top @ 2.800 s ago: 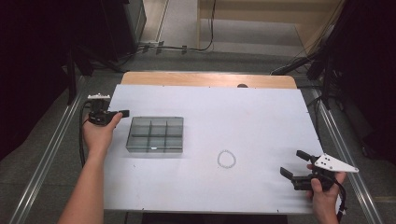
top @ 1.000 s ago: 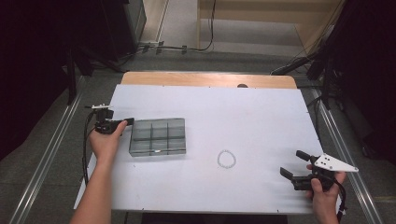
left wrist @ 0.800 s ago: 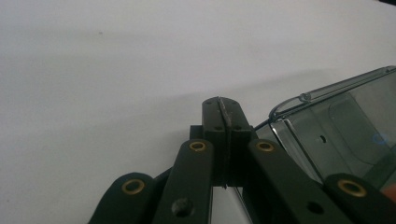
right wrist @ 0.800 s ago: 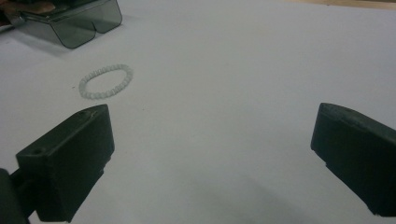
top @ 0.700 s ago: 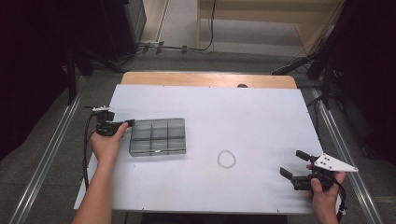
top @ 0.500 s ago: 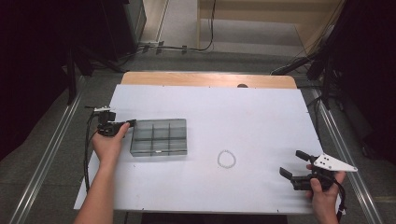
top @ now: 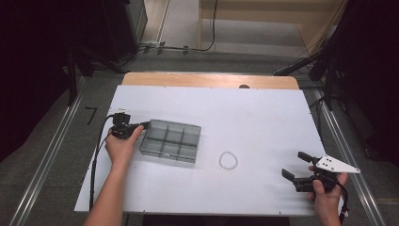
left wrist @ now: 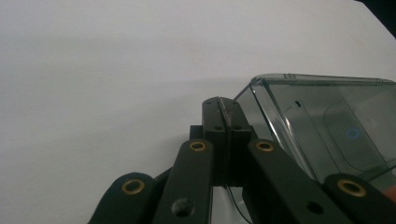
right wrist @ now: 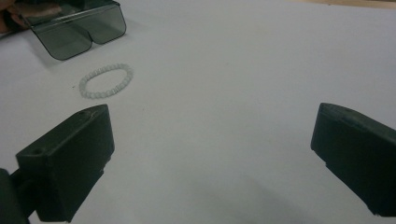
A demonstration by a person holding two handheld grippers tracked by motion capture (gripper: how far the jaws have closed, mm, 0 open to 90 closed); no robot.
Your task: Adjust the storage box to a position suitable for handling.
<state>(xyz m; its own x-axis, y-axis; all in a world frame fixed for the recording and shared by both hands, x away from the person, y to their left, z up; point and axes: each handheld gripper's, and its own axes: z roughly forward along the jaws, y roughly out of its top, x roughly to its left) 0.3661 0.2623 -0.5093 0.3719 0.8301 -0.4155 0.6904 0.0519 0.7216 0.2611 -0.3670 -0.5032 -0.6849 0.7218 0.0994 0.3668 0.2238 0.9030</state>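
Observation:
A smoky clear compartment box (top: 170, 141) lies left of centre on the white table (top: 263, 113). My left gripper (top: 146, 125) is shut and its tips rest against the box's left end. In the left gripper view the two jaws (left wrist: 219, 105) are pressed together beside a corner of the box (left wrist: 327, 126), with nothing between them. A white bead bracelet (top: 228, 160) lies on the table to the right of the box. My right gripper (top: 294, 165) is held open near the front right edge. Its jaws (right wrist: 215, 154) stand wide, with the bracelet (right wrist: 106, 80) and the box (right wrist: 79, 28) farther off.
A bare wooden strip (top: 211, 80) runs along the table's far edge. Cables lie on the grey floor (top: 179, 47) beyond it. Metal rails (top: 47, 160) flank the table on both sides, and dark equipment stands at the left and right.
My left gripper has slid to the right with its tips against the box, and the box has shifted to the right with it. The right gripper and the bracelet have stayed put.

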